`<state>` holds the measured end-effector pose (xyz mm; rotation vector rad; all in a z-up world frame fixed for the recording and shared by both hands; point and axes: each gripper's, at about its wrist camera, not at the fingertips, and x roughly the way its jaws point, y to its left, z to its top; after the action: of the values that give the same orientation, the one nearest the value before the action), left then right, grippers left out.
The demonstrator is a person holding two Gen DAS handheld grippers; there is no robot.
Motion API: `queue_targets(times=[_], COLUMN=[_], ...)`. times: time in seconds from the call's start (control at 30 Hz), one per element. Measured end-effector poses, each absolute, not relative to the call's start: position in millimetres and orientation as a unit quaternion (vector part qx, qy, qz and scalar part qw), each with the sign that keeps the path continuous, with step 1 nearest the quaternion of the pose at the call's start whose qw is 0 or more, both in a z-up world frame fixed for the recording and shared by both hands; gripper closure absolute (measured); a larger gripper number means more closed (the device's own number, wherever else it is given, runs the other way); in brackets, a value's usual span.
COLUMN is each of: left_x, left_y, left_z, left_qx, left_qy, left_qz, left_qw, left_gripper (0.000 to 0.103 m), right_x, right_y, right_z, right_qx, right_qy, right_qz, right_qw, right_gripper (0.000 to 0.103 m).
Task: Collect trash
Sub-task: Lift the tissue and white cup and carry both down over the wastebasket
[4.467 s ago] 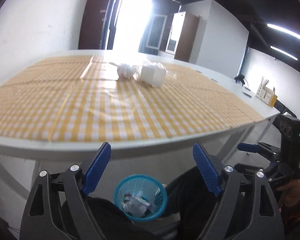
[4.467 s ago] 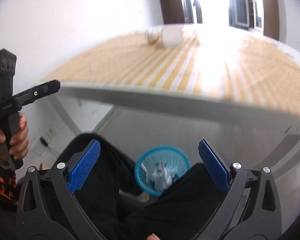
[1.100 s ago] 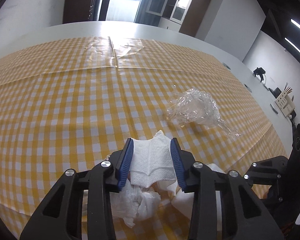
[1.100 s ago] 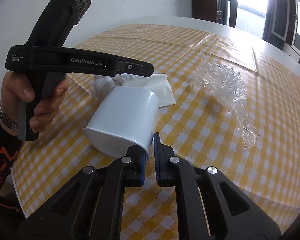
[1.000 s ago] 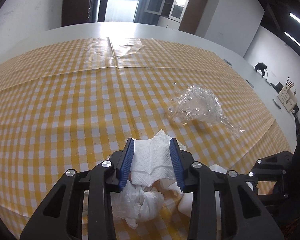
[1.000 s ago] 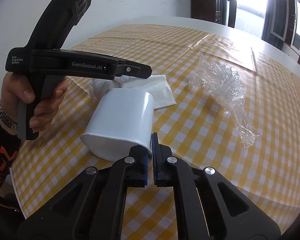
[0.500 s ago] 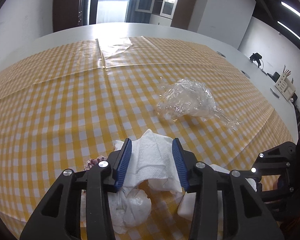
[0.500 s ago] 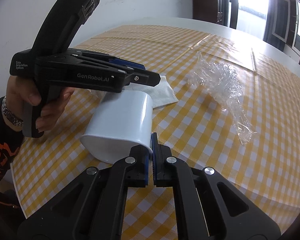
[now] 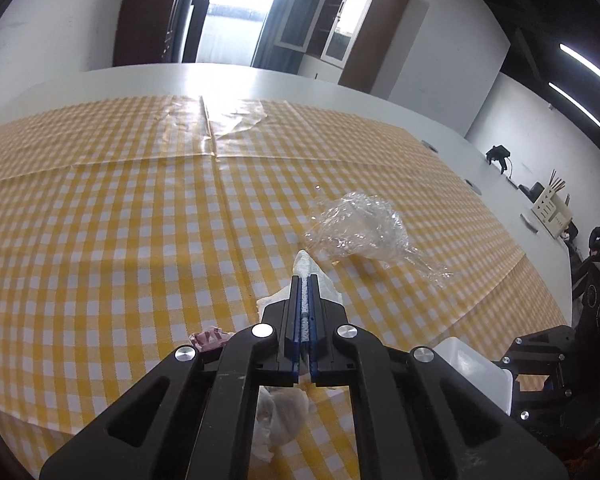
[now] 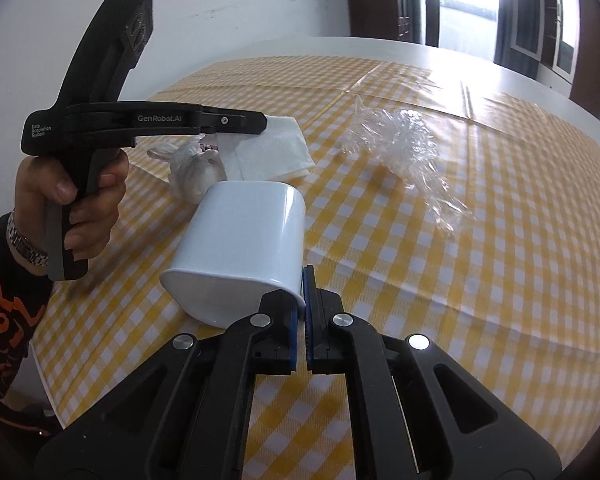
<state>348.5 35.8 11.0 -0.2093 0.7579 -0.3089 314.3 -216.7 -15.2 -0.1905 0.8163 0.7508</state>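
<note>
Two printed texts can be read, both in white letters on the black body of the left hand-held gripper (image 10: 260, 122) as the right wrist view shows it. "GenRobot.AI" runs along its long horizontal side, behind the fingers. "Data Acquisition System" stands in three small lines at the rear end of that side, just above the grip that the hand (image 10: 74, 204) holds. In the left wrist view no writing is legible on anything.
</note>
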Motion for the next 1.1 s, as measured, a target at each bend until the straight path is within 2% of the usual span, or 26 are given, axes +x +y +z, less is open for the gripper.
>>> queue_targets(times=[0.1, 0.23, 0.5, 0.73, 1.1], left_x=[334, 318, 223, 138, 11], left_y=[29, 31, 27, 26, 21], left_z=[22, 38, 59, 49, 2], left_qx=[-0.086, -0.112, -0.148, -0.174, -0.195], left_qy=[0.342, 0.342, 0.331, 0.322, 0.329], left_qz=[-0.158, -0.143, -0.153, -0.149, -0.171], left_qw=[0.923, 0.922, 0.919, 0.918, 0.908], left_gripper=[0.101, 0.101, 0.101, 0.101, 0.101], right_x=[293, 260, 208, 155, 61], right_y=[-235, -264, -292, -294, -291], right_z=[-11, -5, -8, -19, -36], right_qx=[-0.064, -0.029, 0.003, 0.016, -0.016], right_qy=[0.378, 0.360, 0.337, 0.323, 0.328], right_qz=[0.334, 0.316, 0.320, 0.343, 0.374], right_qw=[0.861, 0.877, 0.886, 0.882, 0.867], right_gripper=[0.101, 0.101, 0.101, 0.101, 0.101])
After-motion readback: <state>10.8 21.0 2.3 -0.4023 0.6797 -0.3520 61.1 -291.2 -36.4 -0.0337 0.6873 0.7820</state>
